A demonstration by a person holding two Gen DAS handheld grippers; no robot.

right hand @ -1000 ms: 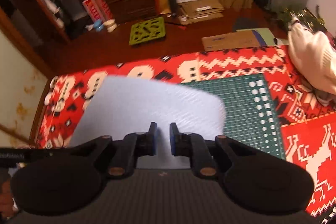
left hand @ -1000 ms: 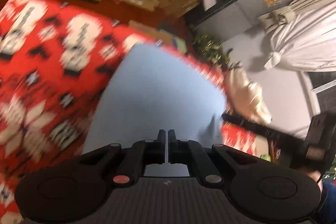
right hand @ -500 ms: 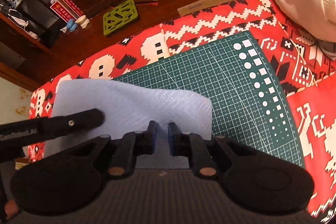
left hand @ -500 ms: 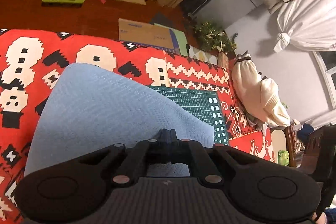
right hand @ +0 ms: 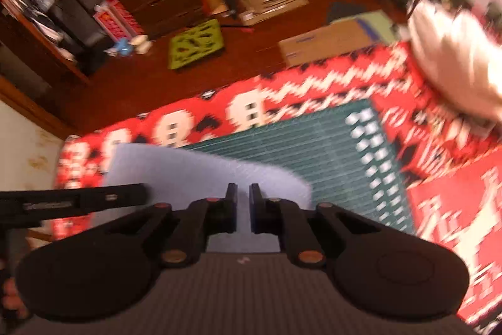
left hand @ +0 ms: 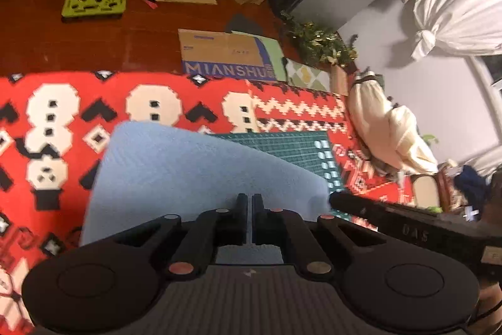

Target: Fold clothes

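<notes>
Holding the blue cloth (left hand: 188,171) low over the red blanket (left hand: 78,102), both grippers worked its near edge.
The left gripper (left hand: 249,200), bottom centre of its view, was pressed together, pinching the cloth's near hem, and the fabric fanned out from it toward the upper left. In the right wrist view the right gripper (right hand: 242,193) showed a narrow gap, its jaws having just been opening. Blue fabric showed through the slot, but the pads did not look clamped on it. The cloth sat lower left of centre there, its far corner over the green mat (right hand: 313,146) and the rest over the blanket. That view was blurred.
</notes>
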